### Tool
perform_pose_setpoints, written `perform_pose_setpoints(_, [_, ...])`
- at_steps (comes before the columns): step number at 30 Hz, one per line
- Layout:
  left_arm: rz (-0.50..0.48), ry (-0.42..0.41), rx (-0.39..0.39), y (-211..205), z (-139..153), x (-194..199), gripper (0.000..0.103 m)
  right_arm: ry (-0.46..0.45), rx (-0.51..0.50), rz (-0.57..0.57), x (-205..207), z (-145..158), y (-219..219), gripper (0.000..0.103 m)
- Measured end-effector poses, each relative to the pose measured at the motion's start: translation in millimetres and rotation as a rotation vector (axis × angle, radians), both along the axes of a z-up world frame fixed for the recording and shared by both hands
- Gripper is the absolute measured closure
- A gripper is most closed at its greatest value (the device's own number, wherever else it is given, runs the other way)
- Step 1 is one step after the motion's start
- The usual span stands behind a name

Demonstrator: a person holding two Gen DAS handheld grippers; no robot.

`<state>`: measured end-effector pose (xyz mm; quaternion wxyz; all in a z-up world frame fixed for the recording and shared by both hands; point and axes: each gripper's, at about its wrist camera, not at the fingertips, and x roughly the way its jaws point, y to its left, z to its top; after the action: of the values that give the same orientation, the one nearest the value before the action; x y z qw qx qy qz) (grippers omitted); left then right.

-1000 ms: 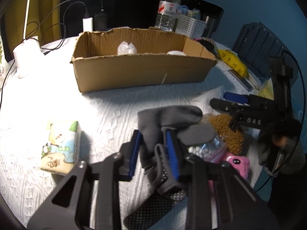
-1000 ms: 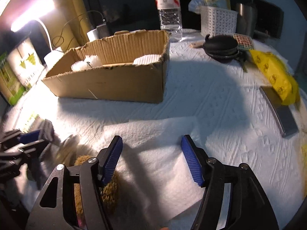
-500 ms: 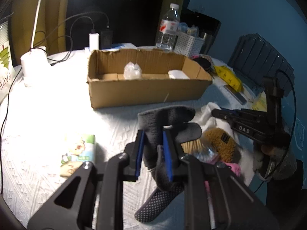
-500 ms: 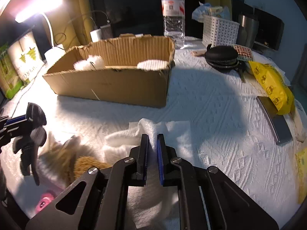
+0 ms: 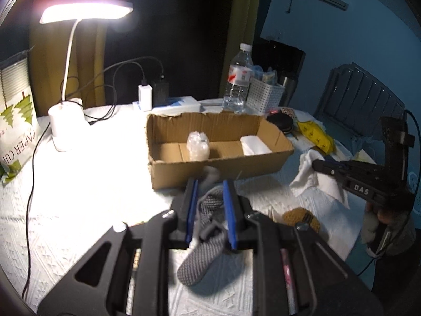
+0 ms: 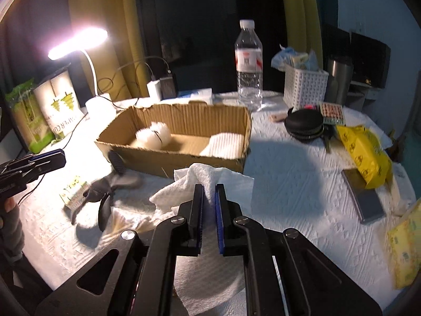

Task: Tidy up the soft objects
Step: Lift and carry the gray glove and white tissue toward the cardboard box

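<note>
My left gripper (image 5: 209, 184) is shut on a grey glove (image 5: 208, 226) and holds it above the table, in front of the open cardboard box (image 5: 218, 166). The glove hangs blurred in the right wrist view (image 6: 110, 184), below the left gripper (image 6: 61, 156). My right gripper (image 6: 209, 188) is shut on a white paper towel (image 6: 200, 176) lifted off the table; it also shows in the left wrist view (image 5: 315, 176), held by the right gripper (image 5: 319, 164). The box holds a white fluffy ball (image 5: 198, 146) and a white pad (image 5: 255, 146).
A brown knitted item (image 5: 300, 217) lies by the towel. A tissue pack (image 6: 73, 189) lies on the left. A lamp (image 5: 65, 121), cables, a water bottle (image 6: 248, 65), a white basket (image 6: 305, 87), a black case (image 6: 305, 125), a yellow bag (image 6: 365, 152) and a phone (image 6: 364, 197) surround the box.
My left gripper has closed on the glove and lifted it toward the box. My right gripper has closed on the paper towel and raised it off the table.
</note>
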<state>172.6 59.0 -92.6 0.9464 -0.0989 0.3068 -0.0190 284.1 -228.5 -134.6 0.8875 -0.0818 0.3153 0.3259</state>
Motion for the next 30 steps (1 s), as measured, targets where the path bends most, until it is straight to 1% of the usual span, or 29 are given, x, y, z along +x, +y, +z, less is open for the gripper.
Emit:
perform_pose_setpoints(2, [-0.002, 0.030, -0.003, 1.5, -4.9, 3.8, 0.082, -0.006, 0.004, 0.001, -0.5, 2.7, -0.1, 0.094])
perform_pose_setpoints(4, [0.001, 0.073, -0.033, 4.3, -14.3, 8.3, 0.080, -0.005, 0.006, 0.001, -1.0, 2.7, -1.1, 0.093])
perform_pose_setpoints(5, [-0.002, 0.099, -0.041, 4.0, -19.9, 11.3, 0.078, -0.003, 0.006, 0.002, -0.9, 2.6, -1.2, 0.093])
perform_pose_setpoints(6, [-0.002, 0.128, -0.043, 3.1, -26.2, 14.5, 0.073, 0.001, 0.006, 0.003, -0.9, 2.6, -1.3, 0.093])
perform_pose_setpoints(9, [-0.007, 0.179, -0.037, -3.4, -42.3, 20.5, 0.072, 0.015, 0.005, 0.005, -0.1, -1.0, -1.3, 0.093])
perform_pose_setpoints(11, [-0.001, 0.203, -0.010, -7.7, -50.6, 25.3, 0.067, 0.021, 0.008, 0.007, 0.5, -2.8, -1.8, 0.093])
perform_pose_setpoints(13, [0.010, 0.227, 0.007, -10.2, -58.2, 31.4, 0.036, 0.021, 0.011, 0.008, 1.0, -3.8, -2.3, 0.093])
perform_pose_setpoints(14, [0.012, 0.236, 0.002, -10.3, -61.3, 33.9, 0.033, 0.022, 0.014, 0.009, 2.6, -4.3, -3.2, 0.093])
perform_pose_setpoints(16, [0.002, 0.250, -0.004, -12.3, -66.8, 38.4, 0.033, 0.022, 0.014, 0.007, 3.7, -4.8, -4.1, 0.093])
perform_pose_setpoints(20, [0.006, 0.307, 0.020, -18.1, -84.6, 50.8, 0.033, 0.026, 0.024, 0.004, 7.5, -5.9, -8.2, 0.093])
perform_pose_setpoints(21, [0.005, 0.294, 0.033, -19.7, -85.9, 50.8, 0.034, 0.026, 0.026, 0.003, 8.4, -5.9, -9.2, 0.093])
perform_pose_setpoints(22, [0.002, 0.286, 0.051, -22.1, -86.0, 50.9, 0.040, 0.026, 0.027, 0.002, 8.9, -5.7, -10.2, 0.093])
perform_pose_setpoints(24, [-0.004, 0.288, 0.082, -25.6, -86.0, 51.4, 0.058, 0.026, 0.031, -0.002, 9.7, -5.0, -11.7, 0.093])
perform_pose_setpoints(25, [-0.011, 0.289, 0.085, -26.1, -85.9, 51.1, 0.065, 0.025, 0.034, -0.003, 10.0, -4.5, -12.7, 0.093])
perform_pose_setpoints(27, [-0.014, 0.279, 0.081, -24.3, -83.2, 49.2, 0.070, 0.021, 0.040, -0.004, 10.2, -2.8, -13.7, 0.093])
perform_pose_setpoints(30, [-0.009, 0.250, 0.075, -20.2, -71.8, 43.9, 0.071, 0.010, 0.045, 0.000, 8.5, 0.9, -14.1, 0.093])
